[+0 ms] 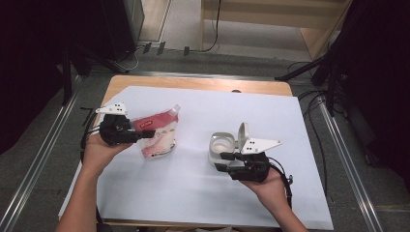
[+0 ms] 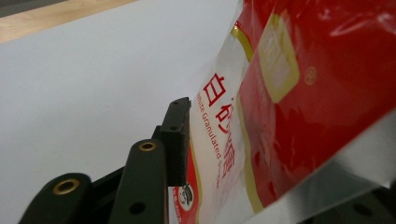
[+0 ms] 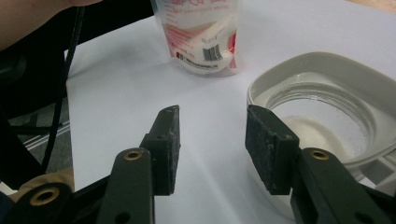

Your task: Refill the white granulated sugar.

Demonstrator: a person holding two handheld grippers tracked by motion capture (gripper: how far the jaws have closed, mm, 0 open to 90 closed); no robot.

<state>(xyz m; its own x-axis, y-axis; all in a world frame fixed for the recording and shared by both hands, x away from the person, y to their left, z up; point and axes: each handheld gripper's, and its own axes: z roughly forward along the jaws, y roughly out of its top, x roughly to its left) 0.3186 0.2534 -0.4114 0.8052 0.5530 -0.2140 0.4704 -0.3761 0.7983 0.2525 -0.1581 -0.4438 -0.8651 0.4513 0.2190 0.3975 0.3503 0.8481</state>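
A red and white sugar pouch (image 1: 159, 137) stands tilted on the white sheet at the left, its cut top corner pointing up and right. My left gripper (image 1: 145, 133) is shut on its left side. In the left gripper view one finger (image 2: 176, 140) presses on the pouch (image 2: 299, 93). A pale grey container (image 1: 221, 144) with its flip lid (image 1: 243, 133) raised sits at centre right, with white granules (image 3: 308, 133) inside. My right gripper (image 1: 223, 162) is open just in front of it. In the right gripper view the gripper (image 3: 212, 114) holds nothing, its right finger against the container's (image 3: 327, 70) near wall.
A white paper sheet (image 1: 203, 193) covers most of the wooden table (image 1: 193, 83). Cables and dark stands lie on the floor around it. The person's forearms come in from the bottom edge.
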